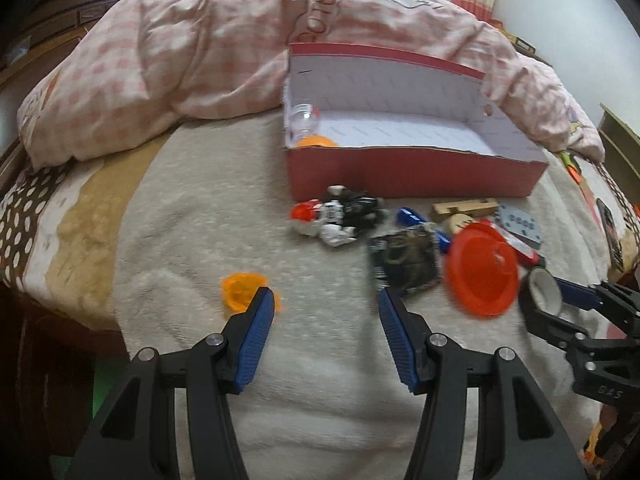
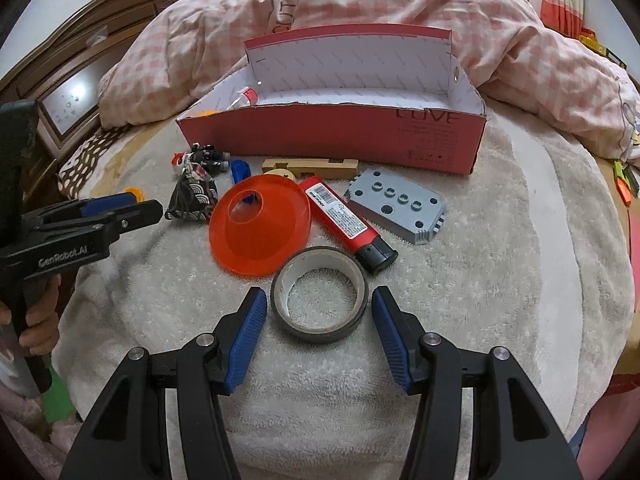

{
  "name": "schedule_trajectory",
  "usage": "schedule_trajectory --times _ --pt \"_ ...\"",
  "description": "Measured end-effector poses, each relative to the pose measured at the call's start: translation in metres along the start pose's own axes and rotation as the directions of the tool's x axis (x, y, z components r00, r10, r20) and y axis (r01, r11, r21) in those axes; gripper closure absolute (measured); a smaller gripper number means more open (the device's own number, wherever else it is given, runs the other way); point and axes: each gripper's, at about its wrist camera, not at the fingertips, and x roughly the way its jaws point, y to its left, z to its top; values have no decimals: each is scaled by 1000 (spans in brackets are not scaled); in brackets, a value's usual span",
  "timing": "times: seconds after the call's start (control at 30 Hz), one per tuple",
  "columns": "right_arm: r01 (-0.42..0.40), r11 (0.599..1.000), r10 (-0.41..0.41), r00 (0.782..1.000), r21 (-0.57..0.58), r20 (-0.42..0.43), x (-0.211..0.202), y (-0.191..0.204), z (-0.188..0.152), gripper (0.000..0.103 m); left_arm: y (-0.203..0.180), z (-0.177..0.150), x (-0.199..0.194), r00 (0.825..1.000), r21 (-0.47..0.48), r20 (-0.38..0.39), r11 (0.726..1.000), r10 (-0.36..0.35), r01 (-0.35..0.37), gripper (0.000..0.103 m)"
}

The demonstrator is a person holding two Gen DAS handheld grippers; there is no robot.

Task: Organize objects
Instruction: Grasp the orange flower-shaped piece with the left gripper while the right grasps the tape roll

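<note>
Grey tape roll [image 2: 319,294]: flat, between the fingers, not gripped
Right gripper [image 2: 319,298]: released — red box [image 2: 332,140] at 12 o'clock
Left gripper [image 1: 326,300]: released, empty

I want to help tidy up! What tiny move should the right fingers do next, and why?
Probably close the right gripper on the tape roll. The roll already lies flat on the blanket between its open fingers, which do not press it yet. The red box behind stands open with plenty of room.

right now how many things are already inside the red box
2 visible: a clear bottle and an orange piece, both at the left end of the red box. Its front wall may hide more.
</note>
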Motion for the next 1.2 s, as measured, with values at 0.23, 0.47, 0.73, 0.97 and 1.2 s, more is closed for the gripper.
schedule_trajectory --times 0.23,0.47,0.73,0.97,1.2 --pt "9 1000 -9 1000 -15 5 1 2 -2 47 17 -2 1 1000 -4 3 1000 14 -14 48" --pt "11 1000 -11 1000 -10 7 1 3 -2 47 17 -2 -13 999 14 49 1000 -3 2 48" --pt "18 1000 -18 1000 -19 10 2 5 -3 47 26 -1 -2 996 0 40 997 74 -74 48" --pt "26 1000 -26 999 -12 39 3 5 -8 45 24 -6 13 995 8 29 995 98 -98 48" --pt "21 1000 -21 997 11 73 3 5 -10 42 24 -6 17 993 -12 43 994 109 -108 48"
